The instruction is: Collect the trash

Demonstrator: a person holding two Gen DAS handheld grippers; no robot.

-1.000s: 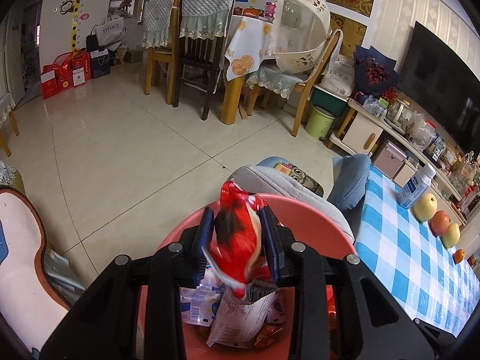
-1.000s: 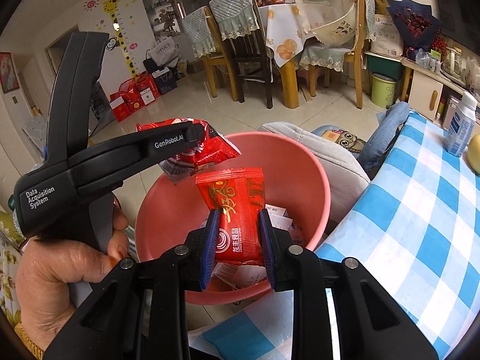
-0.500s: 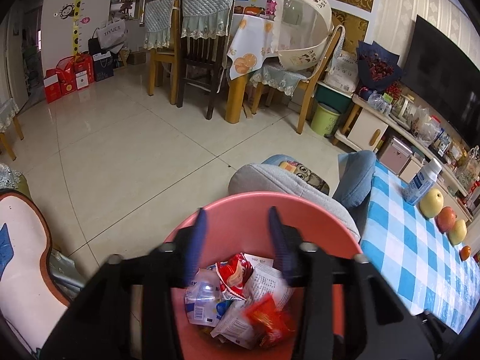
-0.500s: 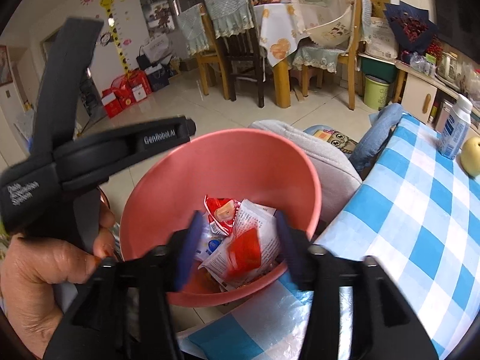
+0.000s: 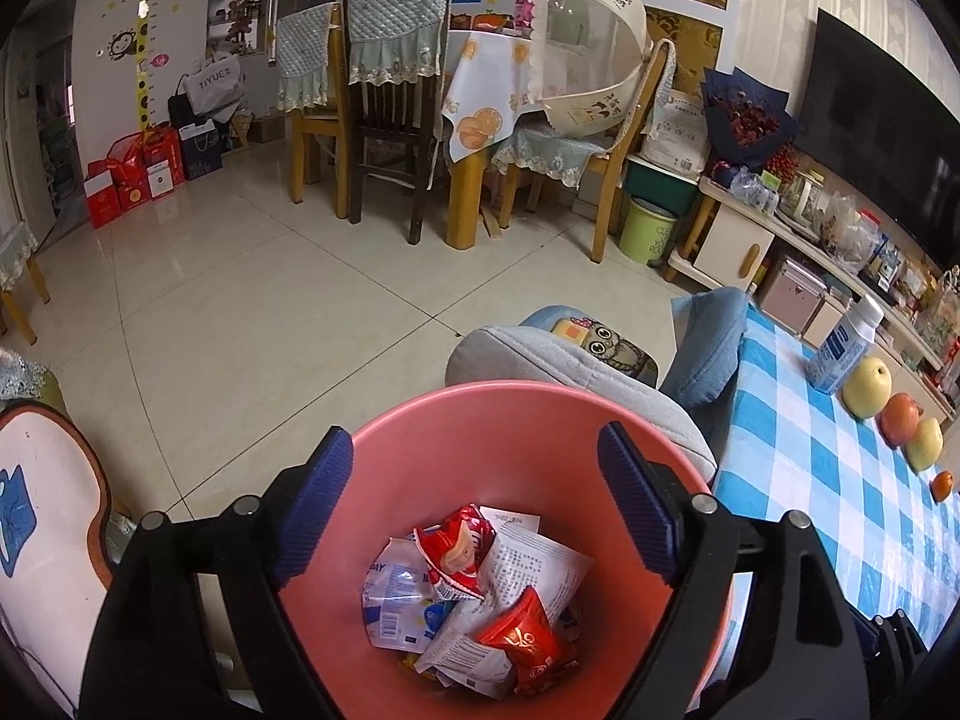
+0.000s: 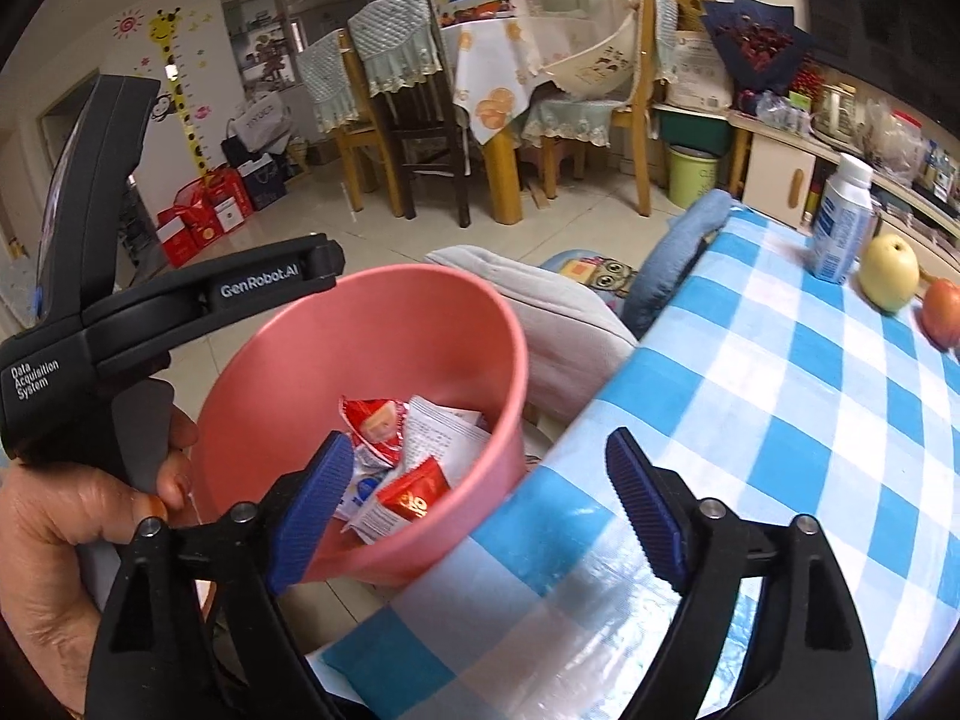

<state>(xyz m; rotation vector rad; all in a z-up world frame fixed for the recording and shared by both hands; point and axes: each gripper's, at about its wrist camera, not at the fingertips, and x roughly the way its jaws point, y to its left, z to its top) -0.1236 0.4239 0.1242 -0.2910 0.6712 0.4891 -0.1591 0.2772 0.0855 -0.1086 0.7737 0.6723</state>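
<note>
Now | wrappers in pink bin: light, crinkly, slippery, pinch an edge | left gripper, right gripper: jaws just opened, empty

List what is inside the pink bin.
The pink bin holds crumpled wrappers: a red packet, a red-and-white sachet, white printed paper and a blue-and-white wrapper. They cover the bin's bottom and anything beneath.

Blue-and-white checked tablecloth covered the near table at right. On it, far right: white bottle upright, yellow pear just beside it, red apple next along. Grey cushion lay at the cloth's left edge. Far off stood wooden chairs, a green bin and red gift bags by the wall.
</note>
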